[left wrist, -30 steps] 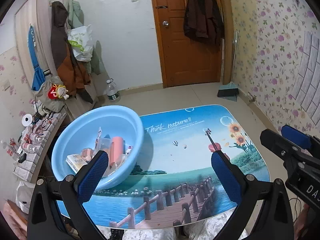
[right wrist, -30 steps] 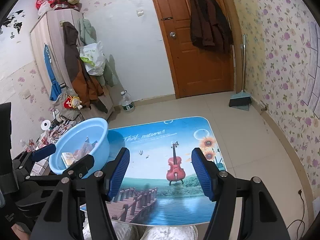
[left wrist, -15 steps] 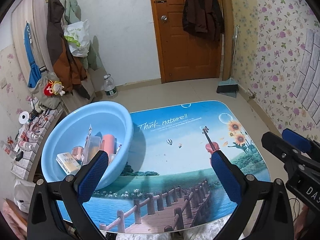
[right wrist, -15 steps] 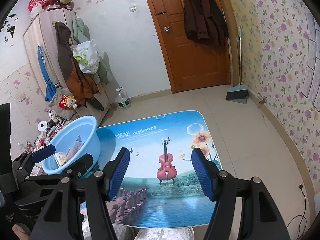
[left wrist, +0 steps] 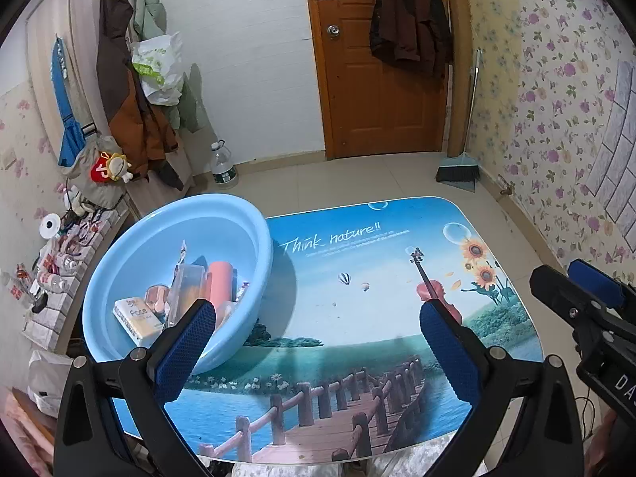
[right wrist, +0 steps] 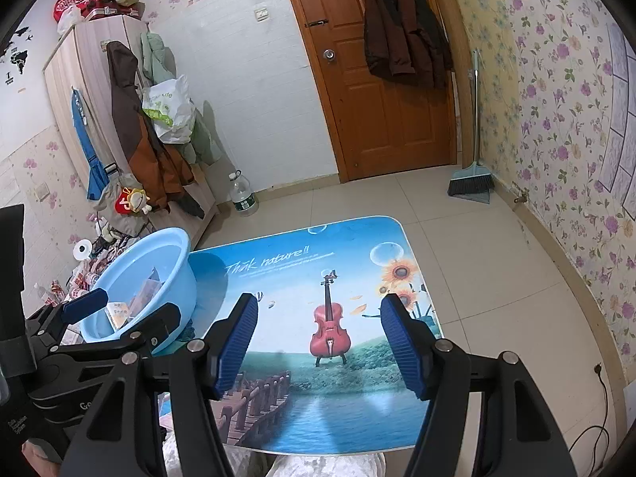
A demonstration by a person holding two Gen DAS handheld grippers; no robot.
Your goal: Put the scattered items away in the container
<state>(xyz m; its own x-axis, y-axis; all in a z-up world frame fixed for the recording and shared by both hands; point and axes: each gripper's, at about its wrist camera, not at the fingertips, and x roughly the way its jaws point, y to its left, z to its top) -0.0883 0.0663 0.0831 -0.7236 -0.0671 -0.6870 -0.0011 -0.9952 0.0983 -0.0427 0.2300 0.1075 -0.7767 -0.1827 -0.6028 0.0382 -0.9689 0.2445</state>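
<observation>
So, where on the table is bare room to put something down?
The table is bare from the basin across to its right edge, over the printed violin and bridge. It is crowded only at the left, where the basin stands with the items inside.

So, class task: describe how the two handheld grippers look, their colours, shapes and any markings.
Both the left gripper and right gripper have angular black frames with silver screws. Their fingers carry ribbed blue pads. White lettering, partly cut off, marks the black bodies.
</observation>
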